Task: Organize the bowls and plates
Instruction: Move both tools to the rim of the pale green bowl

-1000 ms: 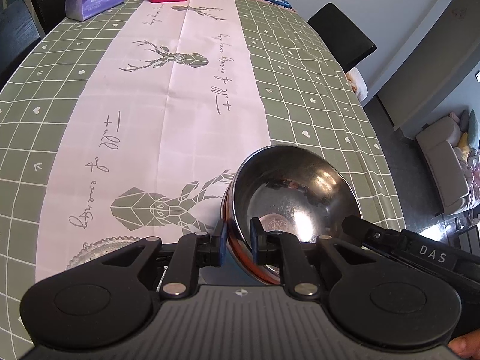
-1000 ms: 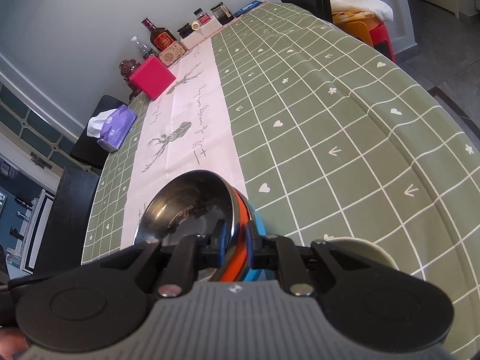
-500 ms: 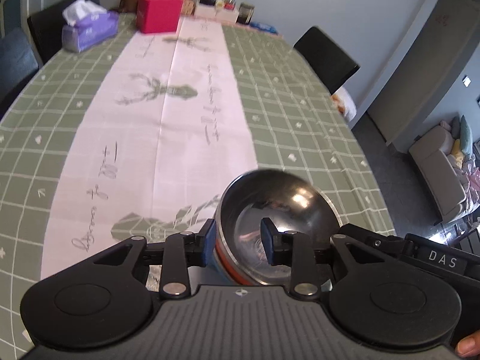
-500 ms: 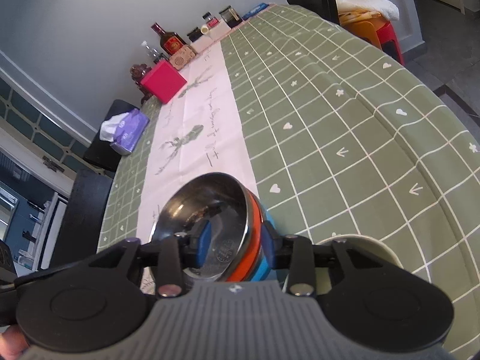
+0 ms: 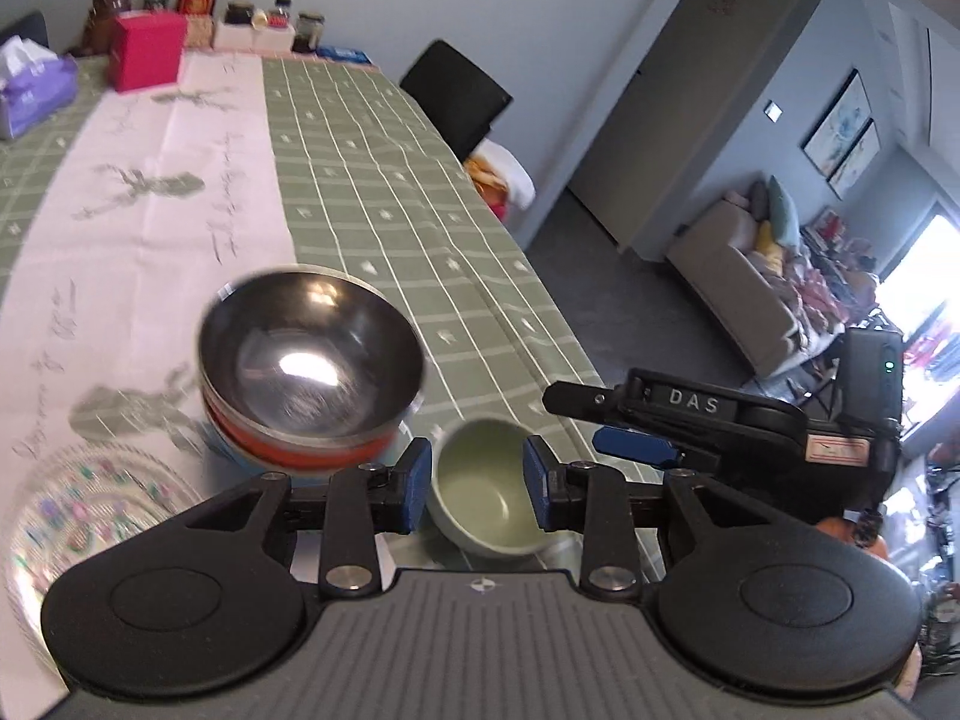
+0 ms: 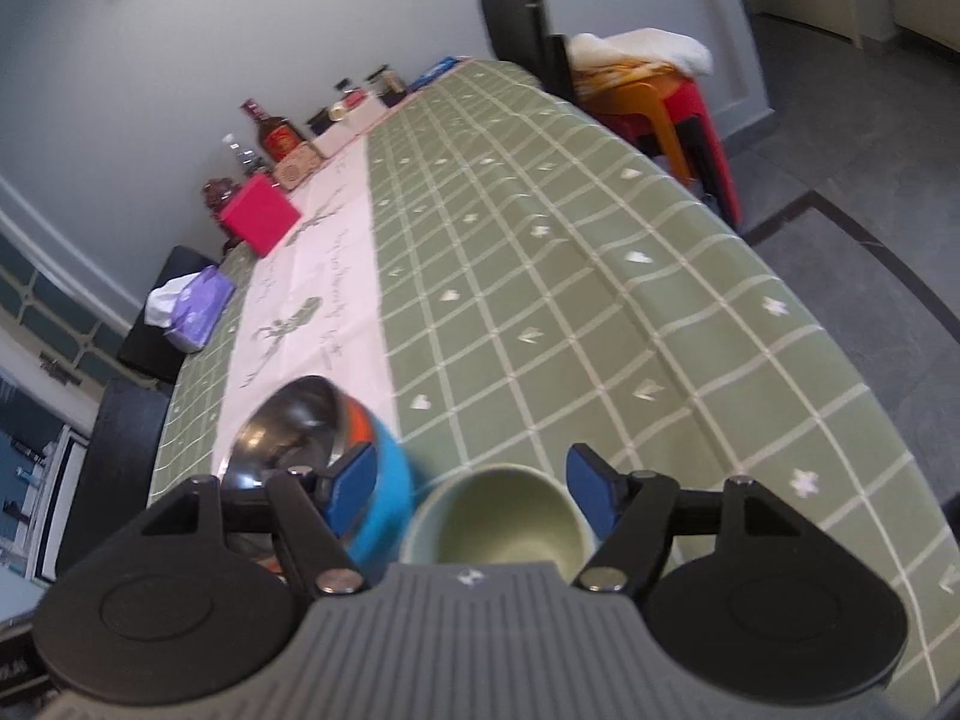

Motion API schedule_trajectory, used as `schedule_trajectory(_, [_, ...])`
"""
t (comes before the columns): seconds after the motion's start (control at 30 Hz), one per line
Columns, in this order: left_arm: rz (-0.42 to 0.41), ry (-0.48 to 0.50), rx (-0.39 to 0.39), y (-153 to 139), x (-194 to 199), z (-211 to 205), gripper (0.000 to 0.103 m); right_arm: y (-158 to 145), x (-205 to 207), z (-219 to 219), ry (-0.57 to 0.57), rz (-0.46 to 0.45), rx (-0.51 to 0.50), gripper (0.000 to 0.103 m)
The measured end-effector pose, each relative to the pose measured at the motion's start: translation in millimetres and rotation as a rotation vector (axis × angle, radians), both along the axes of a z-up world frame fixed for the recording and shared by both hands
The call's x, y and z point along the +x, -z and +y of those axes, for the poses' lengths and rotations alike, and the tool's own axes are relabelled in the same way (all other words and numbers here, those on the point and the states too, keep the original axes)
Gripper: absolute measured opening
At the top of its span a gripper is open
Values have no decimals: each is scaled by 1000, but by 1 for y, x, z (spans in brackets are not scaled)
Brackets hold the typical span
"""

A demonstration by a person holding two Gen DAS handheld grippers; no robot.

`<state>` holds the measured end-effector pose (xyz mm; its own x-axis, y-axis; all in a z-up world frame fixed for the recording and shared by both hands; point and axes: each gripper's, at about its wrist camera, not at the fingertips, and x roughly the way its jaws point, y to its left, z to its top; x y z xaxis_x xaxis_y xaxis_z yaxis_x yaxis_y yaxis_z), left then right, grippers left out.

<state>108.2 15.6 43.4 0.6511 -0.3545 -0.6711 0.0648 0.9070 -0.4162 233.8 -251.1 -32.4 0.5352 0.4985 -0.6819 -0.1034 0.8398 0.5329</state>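
Note:
A steel bowl (image 5: 309,354) sits nested in an orange bowl (image 5: 288,450) and a blue bowl (image 6: 384,492) on the table; the stack also shows in the right wrist view (image 6: 288,426). A small pale green bowl (image 5: 489,489) stands to its right, also in the right wrist view (image 6: 501,519). My left gripper (image 5: 477,483) is open, its fingers either side of the green bowl. My right gripper (image 6: 474,489) is open above the green bowl. A patterned glass plate (image 5: 78,510) lies at the lower left.
The green checked tablecloth (image 6: 570,276) has a pink runner (image 5: 150,180). A red box (image 5: 147,51), tissue pack (image 5: 33,96), bottles and jars (image 5: 270,18) stand at the far end. A black chair (image 5: 459,96) and stacked stools (image 6: 666,102) stand beside the table. The table edge runs along the right.
Both grippers have let go of the bowl stack, opened and moved right and back. The stack now stands free on the table and the green bowl has come into view between the fingers.

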Motion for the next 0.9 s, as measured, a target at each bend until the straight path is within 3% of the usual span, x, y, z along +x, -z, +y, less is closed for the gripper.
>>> schedule_trajectory(0.13, [54,1,-66,19,-1,-2,37,16,-4,-22,60,86,18,70])
schedule_trajectory(0.27, [96,-16,-109,36,-3,2,37,21,-2,-31,73,116,42,71])
schedule_trajectory(0.67, [162,-68,-185,68,-4,9,41,41,7,-19,-50,205,-29,71])
schedule_trajectory(0.9, [169,-81,-193,78,1,6,41,48,8,-31,-33,231,-18,70])
